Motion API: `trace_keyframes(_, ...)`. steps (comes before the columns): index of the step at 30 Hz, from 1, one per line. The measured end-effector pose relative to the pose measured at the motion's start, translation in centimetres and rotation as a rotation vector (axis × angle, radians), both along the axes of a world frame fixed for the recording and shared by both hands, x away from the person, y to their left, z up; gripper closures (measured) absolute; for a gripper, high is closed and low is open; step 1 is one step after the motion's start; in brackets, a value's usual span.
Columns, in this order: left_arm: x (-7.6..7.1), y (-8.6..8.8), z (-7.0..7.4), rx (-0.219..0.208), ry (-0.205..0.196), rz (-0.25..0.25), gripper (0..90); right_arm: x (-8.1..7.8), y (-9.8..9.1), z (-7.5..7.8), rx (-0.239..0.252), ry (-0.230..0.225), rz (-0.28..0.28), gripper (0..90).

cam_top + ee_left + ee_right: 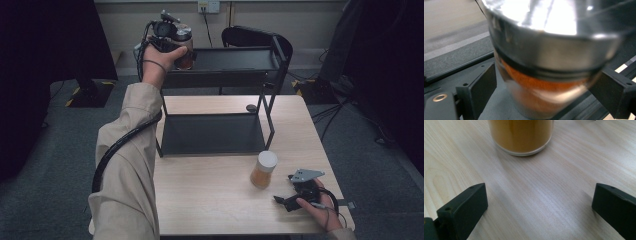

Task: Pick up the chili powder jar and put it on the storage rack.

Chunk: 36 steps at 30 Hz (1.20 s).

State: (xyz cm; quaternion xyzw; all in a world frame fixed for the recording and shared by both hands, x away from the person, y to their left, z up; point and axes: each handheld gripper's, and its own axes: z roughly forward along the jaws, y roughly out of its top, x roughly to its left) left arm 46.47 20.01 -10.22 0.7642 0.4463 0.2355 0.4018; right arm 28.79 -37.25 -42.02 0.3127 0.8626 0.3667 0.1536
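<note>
the left gripper (176, 46) is raised over the top tier of the black shelf rack (235, 60), its jaws on either side of a silver-lidded jar of orange powder (544, 75) (whether they press it i cannot tell, the close view is blurred). the right gripper (286, 198) rests spread wide on the wooden table (210, 200), with a white-lidded jar (263, 169) just ahead of its jaws.

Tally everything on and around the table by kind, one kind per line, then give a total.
Spice jars: 2 (silver-lidded jar of orange powder held over the shelf's upper tier; white-lidded jar on the table)
Black two-tier shelf: 1
Handheld grippers: 2 (left gripper, right gripper)
Wooden table: 1
Total: 6
</note>
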Motion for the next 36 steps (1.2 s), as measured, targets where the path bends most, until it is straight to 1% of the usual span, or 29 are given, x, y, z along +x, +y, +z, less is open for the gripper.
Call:
trace_keyframes(1,0.0,0.0,0.0,0.000,0.000,0.000,8.6,0.0,0.0,0.0,0.000,0.000,0.000,0.0)
trace_keyframes(2,-0.4,0.1,0.0,-0.008,-0.005,-0.005,8.5,0.0,0.0,0.0,0.000,0.000,0.000,0.0)
trace_keyframes(4,-0.8,0.0,0.0,0.001,-0.012,-0.016,7.7,0.0,0.0,0.0,0.000,0.000,0.000,0.0)
trace_keyframes(9,-2.0,0.1,-0.1,-0.011,-0.026,-0.007,3.5,0.0,0.0,0.0,0.000,0.000,0.000,0.0)
trace_keyframes(11,-2.5,0.2,-0.2,-0.022,-0.034,-0.005,2.6,0.0,0.0,0.0,0.000,0.000,0.000,0.0)
trace_keyframes(13,-3.1,0.4,-0.3,-0.033,-0.047,-0.015,1.6,0.0,0.0,0.0,0.000,0.000,-0.001,0.0)
trace_keyframes(16,-3.7,0.5,-0.5,-0.041,-0.049,-0.021,1.6,-0.1,0.0,0.0,0.001,0.000,-0.002,0.0)
trace_keyframes(20,-4.4,0.9,-1.1,-0.067,-0.054,-0.027,1.7,-0.1,0.0,0.0,0.001,0.000,-0.003,0.0)
trace_keyframes(26,-5.5,0.9,-1.5,-0.073,-0.071,-0.040,2.5,-0.1,0.0,0.0,0.000,0.000,-0.002,0.0)
trace_keyframes(27,-5.7,1.0,-1.7,-0.080,-0.071,-0.040,2.5,0.0,0.0,0.0,0.001,0.000,-0.003,0.0)
trace_keyframes(36,-7.3,1.6,-2.3,-0.088,-0.080,-0.050,2.5,-0.1,0.0,0.0,0.000,0.000,-0.003,0.0)
